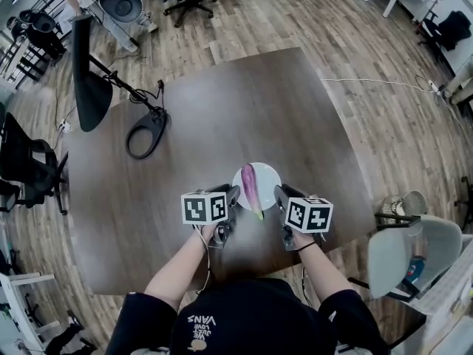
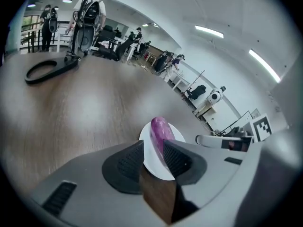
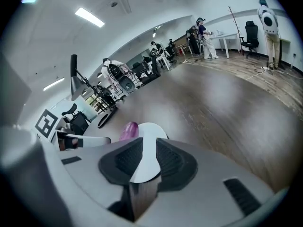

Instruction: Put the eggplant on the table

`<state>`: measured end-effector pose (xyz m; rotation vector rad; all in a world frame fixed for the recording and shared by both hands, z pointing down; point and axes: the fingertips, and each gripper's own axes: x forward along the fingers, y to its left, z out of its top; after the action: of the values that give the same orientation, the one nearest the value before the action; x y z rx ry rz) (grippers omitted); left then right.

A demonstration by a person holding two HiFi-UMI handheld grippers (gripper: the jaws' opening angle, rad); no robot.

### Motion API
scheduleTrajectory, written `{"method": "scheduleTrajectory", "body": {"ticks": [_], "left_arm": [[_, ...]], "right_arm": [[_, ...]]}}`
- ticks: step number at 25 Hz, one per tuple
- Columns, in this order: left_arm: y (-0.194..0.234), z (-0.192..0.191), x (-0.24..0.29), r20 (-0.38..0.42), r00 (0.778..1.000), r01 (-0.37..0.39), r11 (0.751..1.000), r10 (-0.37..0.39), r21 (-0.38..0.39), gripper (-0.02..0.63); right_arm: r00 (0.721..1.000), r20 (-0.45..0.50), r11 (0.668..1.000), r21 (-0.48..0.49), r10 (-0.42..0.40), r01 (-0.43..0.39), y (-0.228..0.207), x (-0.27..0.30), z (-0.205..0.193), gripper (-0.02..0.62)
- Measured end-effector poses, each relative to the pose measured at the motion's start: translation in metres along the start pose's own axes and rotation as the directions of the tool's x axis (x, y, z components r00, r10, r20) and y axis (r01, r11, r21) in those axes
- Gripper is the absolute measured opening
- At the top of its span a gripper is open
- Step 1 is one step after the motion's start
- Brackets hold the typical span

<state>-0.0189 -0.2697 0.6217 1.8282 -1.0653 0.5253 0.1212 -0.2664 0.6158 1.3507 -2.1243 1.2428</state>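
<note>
Purple eggplant (image 1: 249, 187) lies on plate (image 1: 267, 177) ahead of jaws.

Eggplant (image 3: 129, 130) half hidden behind right tool (image 3: 149, 144)

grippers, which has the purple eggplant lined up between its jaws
The left gripper: the purple eggplant shows in its jaw gap; the right gripper's gap frames only the round white plate.
</note>
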Motion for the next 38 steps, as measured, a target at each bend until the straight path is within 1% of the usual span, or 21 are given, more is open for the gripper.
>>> {"method": "scheduleTrajectory", "body": {"ticks": [1,3,5,8,12,17,19,24,26,30,35,38], "left_arm": [[-0.003,0.002,-0.005,0.012,1.000,0.001,1.000,-0.001,0.023,0.127],[-0.009,0.005,-0.015,0.042,0.999,-0.001,0.998,-0.001,0.059,0.083],[-0.015,0.009,-0.026,0.078,0.997,-0.004,0.996,-0.003,0.093,0.044],[-0.024,0.016,-0.044,0.137,0.990,-0.009,0.990,-0.010,0.142,0.027],[-0.038,0.025,-0.069,0.235,0.971,-0.008,0.983,-0.036,0.184,0.017],[-0.052,0.025,-0.098,0.284,0.956,0.009,0.977,-0.072,0.215,0.015],[-0.058,0.026,-0.111,0.314,0.945,0.019,0.975,-0.090,0.222,0.012],[-0.071,0.029,-0.141,0.395,0.909,0.041,0.970,-0.136,0.238,0.011],[-0.073,0.029,-0.150,0.417,0.897,0.046,0.970,-0.145,0.237,0.011],[-0.072,0.025,-0.162,0.450,0.880,0.050,0.973,-0.149,0.225,0.011],[-0.071,0.020,-0.177,0.479,0.865,0.006,0.960,-0.145,0.280,0.011],[-0.073,0.017,-0.179,0.483,0.863,0.002,0.957,-0.148,0.289,0.011]], "right_arm": [[1.000,0.004,1.000,-0.006,0.003,-0.003,0.003,-0.003,0.000,0.097],[1.000,0.009,1.000,-0.024,0.003,-0.003,0.009,-0.009,-0.002,0.095],[1.000,0.015,0.999,-0.050,-0.003,0.003,0.015,-0.017,-0.004,0.078],[0.999,0.042,0.997,-0.082,0.006,-0.003,0.027,-0.030,-0.001,0.050],[0.992,0.123,0.988,-0.152,0.020,-0.001,0.047,-0.053,0.008,0.034],[0.984,0.173,0.983,-0.183,0.049,-0.017,0.071,-0.077,0.010,0.028],[0.978,0.199,0.980,-0.200,0.059,-0.019,0.080,-0.087,0.012,0.025],[0.943,0.322,0.972,-0.236,0.087,-0.009,0.102,-0.116,0.019,0.018],[0.933,0.347,0.966,-0.259,0.090,0.003,0.109,-0.123,0.019,0.018],[0.924,0.371,0.959,-0.283,0.092,0.018,0.115,-0.133,0.015,0.018],[0.909,0.403,0.959,-0.281,0.106,0.013,0.123,-0.140,0.013,0.018],[0.905,0.411,0.959,-0.282,0.106,0.016,0.123,-0.143,0.013,0.018]]}}
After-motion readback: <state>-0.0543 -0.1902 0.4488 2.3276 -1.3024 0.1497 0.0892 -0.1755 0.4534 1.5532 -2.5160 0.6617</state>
